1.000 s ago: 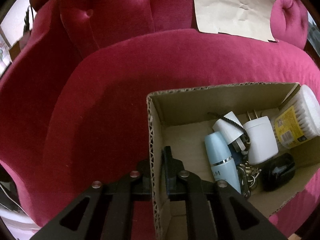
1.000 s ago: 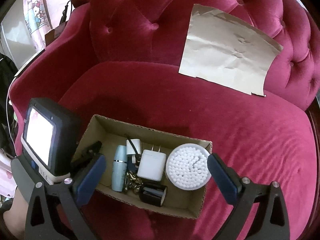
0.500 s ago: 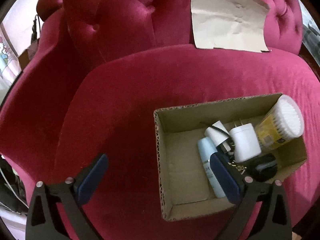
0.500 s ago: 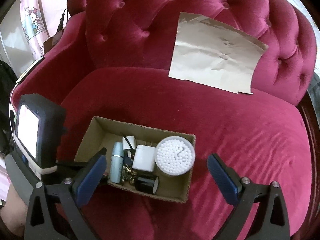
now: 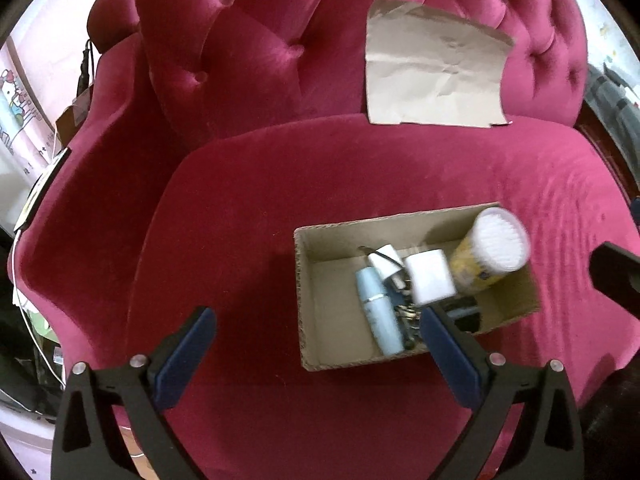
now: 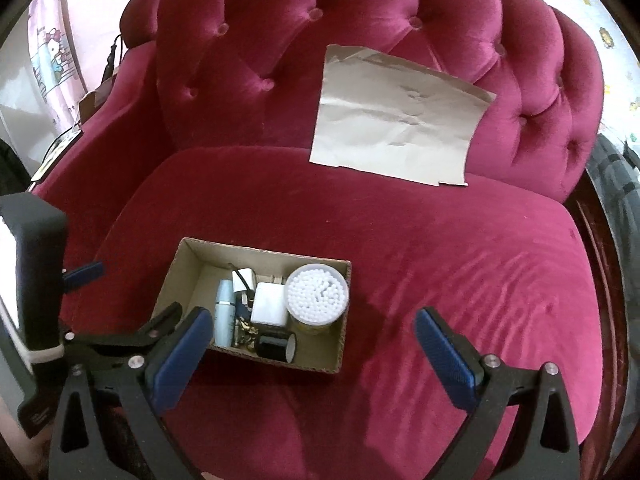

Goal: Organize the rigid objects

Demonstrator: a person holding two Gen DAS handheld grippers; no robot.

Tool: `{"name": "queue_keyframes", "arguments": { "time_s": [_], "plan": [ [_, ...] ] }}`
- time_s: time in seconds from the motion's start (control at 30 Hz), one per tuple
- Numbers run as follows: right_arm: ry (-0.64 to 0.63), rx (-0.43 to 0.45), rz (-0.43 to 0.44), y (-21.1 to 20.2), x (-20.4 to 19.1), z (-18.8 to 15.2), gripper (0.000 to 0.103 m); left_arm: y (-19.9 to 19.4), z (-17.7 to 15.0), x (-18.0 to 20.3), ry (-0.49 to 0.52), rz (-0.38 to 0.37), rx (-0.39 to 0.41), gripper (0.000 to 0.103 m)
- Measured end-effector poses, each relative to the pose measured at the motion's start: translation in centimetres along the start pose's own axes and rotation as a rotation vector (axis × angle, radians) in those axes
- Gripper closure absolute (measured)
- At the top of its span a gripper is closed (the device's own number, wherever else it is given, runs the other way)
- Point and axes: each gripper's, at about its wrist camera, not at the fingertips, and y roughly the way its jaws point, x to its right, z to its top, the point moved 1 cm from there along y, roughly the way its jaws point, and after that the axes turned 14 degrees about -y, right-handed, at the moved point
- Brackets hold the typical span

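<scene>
Both the left tongs [image 5: 318, 334] and right tongs [image 6: 312, 334] gape wide and empty above the cardboard box [image 6: 340, 354] at six o'clock on the red sofa [image 6: 440, 248].

Both wrist cameras looked steeply down onto the red armchair seat [image 5: 360, 168] from above its front edge, each with its own claw's blue pads at the bottom of the frame. The left view placed the cardboard box [image 5: 316, 236] right of centre and fairly near. The right view placed the box [image 6: 176, 260] lower left. Both shared the seat, the box, the tufted backrest [image 6: 280, 40] and the paper sheet [image 6: 396, 120].
</scene>
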Motion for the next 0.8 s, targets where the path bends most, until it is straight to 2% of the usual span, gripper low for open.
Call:
{"name": "queue_keyframes", "arguments": {
  "time_s": [0.23, 0.8],
  "plan": [
    [0.017, -0.005, -0.017, -1.9, 0.6, -1.0, 0.000, -2.4, -0.1, 1.2, 0.007, -0.006, 0.032, 0.000],
    [0.065, -0.023, -0.033, -4.1, 0.6, -4.2, 0.000, -5.2, -2.4, 2.7, 0.010, -0.027, 0.033, 0.000]
  ]
}}
